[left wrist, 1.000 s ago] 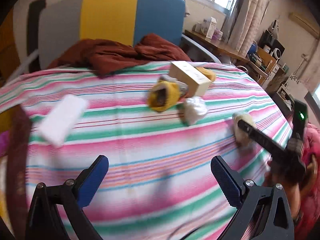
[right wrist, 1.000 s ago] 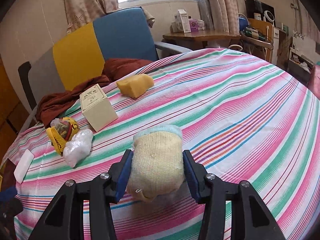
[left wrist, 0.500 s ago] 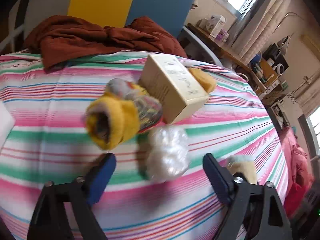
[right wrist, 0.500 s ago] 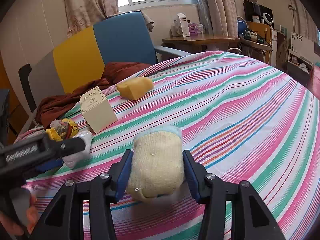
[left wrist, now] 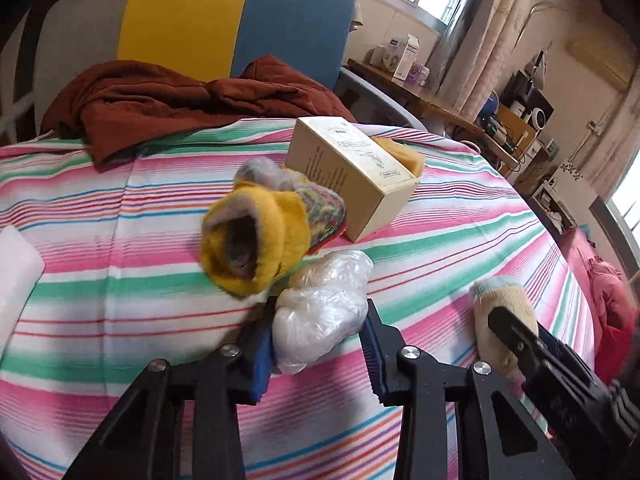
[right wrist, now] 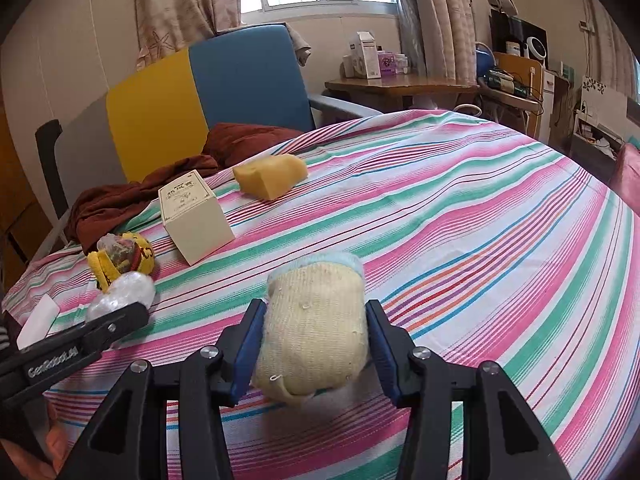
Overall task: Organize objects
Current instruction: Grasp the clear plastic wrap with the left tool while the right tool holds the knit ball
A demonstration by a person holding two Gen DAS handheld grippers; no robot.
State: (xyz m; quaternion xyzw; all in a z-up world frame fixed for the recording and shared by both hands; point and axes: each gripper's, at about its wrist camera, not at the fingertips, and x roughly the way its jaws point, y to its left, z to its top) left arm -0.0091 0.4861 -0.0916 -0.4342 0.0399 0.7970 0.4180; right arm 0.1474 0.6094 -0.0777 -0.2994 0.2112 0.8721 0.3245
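Left claw (left wrist: 318, 334) has just closed onto the plastic bundle (left wrist: 322, 312) — right claw (right wrist: 314, 344) grips the cream sock (right wrist: 314, 328).

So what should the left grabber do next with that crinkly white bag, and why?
Probably lift it a little. The left gripper has just been closing, and its pads now touch both sides of the plastic bag, which lies against the yellow sock on the striped cloth.

Each camera rides low behind its own claw, angled down over the striped counter (left wrist: 132, 208) toward the cream box (left wrist: 352, 172). The left view sits close before the box; the right view looks from farther off, at its right. Both share the box, the yellow-and-blue chair (right wrist: 208, 96) beyond it, and each other's claw.
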